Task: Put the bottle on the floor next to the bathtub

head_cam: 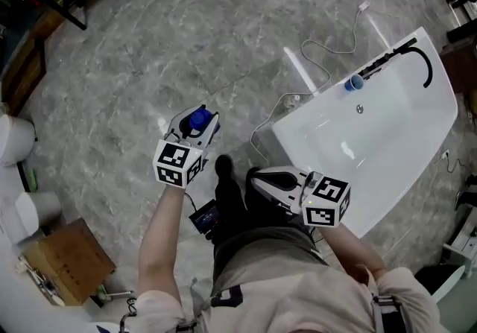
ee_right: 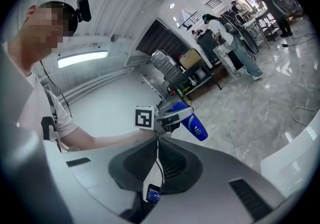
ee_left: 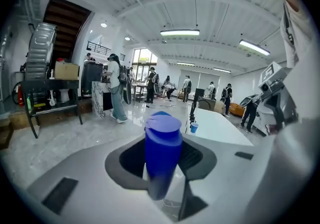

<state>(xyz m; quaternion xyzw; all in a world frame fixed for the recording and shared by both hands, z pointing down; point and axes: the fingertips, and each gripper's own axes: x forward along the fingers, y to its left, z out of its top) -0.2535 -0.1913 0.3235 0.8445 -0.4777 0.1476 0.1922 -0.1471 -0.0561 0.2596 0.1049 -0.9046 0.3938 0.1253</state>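
The floor (head_cam: 134, 56) beside the white bathtub (head_cam: 395, 153) was not yet reached by the blue bottle (ee_left: 163, 138). It was held in the air, cap outward, pinched between the jaws of the left gripper (ee_left: 162, 163), well apart from the tub. The pick-up was judged done; the lowering, the setting down next to the tub and the release were left. The right gripper (ee_right: 158, 155) was carried with its jaws pressed together and nothing between them. A white label patch was seen on the bottle in the right gripper view, but its print could not be read.
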